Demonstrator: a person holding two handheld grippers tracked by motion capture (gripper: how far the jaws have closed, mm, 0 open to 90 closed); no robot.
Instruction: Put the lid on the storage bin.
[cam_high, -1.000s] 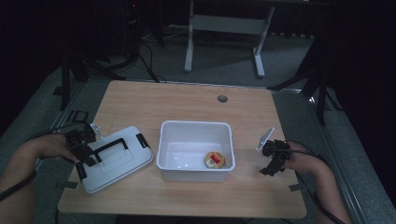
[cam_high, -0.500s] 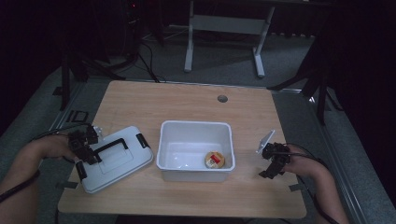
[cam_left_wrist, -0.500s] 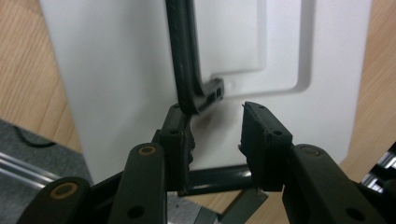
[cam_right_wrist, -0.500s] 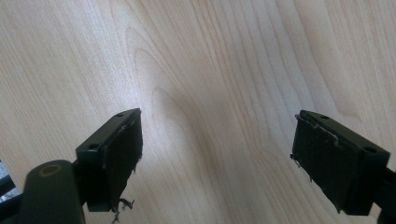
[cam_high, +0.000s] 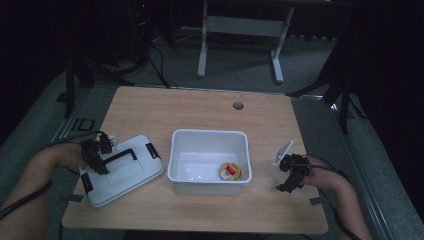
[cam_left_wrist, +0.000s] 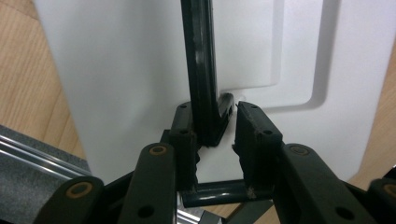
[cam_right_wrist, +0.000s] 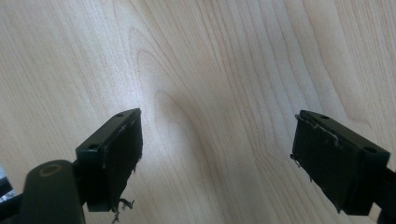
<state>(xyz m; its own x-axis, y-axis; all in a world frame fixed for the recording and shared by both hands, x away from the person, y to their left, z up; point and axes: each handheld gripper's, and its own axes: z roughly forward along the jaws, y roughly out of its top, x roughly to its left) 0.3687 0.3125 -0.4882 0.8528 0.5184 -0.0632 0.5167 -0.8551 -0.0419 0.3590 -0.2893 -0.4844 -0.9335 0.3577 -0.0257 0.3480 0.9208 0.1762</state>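
— What sort of place is this?

— Probably a lab or recording studio, though the dim light hides much. Beyond the left gripper (cam_high: 95, 152) and right gripper (cam_high: 290, 172), a wooden table (cam_high: 200, 107) stands on grey carpet (cam_high: 320, 125), with black stands (cam_high: 80, 75), cables (cam_high: 160, 70) and a grey desk frame (cam_high: 240, 30) behind.

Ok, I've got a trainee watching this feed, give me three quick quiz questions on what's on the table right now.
1. True or false: the white bin holds a small round tin.
2. What does the left claw straddle? A) the bin's rim B) the lid's black handle C) a cable
3. Fill in: the right claw hangs open over bare ____.

Key: 1 true. 2 B; the lid lies left of the bin, and whether the jaws actually pinch the handle cannot be told. 3 the wooden table.
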